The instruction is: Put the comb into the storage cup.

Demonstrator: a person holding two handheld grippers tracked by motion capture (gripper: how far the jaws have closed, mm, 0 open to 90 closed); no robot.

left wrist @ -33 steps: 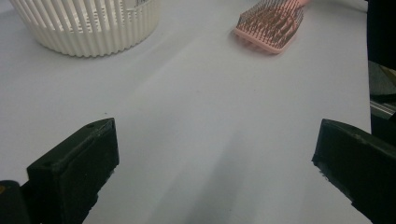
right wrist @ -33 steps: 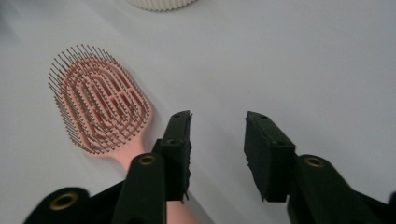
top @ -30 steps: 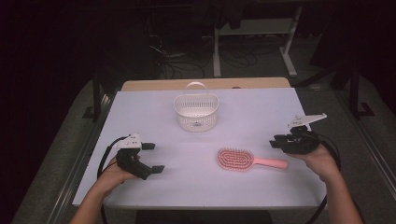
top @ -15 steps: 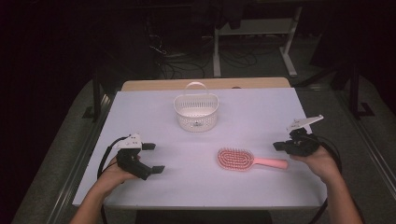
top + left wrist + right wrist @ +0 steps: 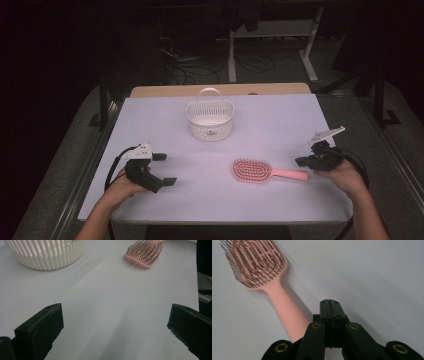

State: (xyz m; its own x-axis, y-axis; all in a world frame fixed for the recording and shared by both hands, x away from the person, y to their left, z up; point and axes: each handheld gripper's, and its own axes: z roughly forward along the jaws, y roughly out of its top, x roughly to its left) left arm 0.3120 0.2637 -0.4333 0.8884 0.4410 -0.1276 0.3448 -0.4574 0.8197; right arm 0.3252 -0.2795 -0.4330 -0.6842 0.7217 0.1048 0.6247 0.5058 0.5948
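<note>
We see the left gripper [image 5: 162, 169] resting low on the table [image 5: 280, 125] at the left, jaws wide apart with bare tabletop between them. The white basket [image 5: 210, 120] stands upright toward the far edge, mid-table. The pink hairbrush [image 5: 265, 171] lies flat, bristles up, handle pointing right. The right gripper [image 5: 301, 161] sits just beside the handle's end, jaws pressed together on nothing, having just closed.
</note>
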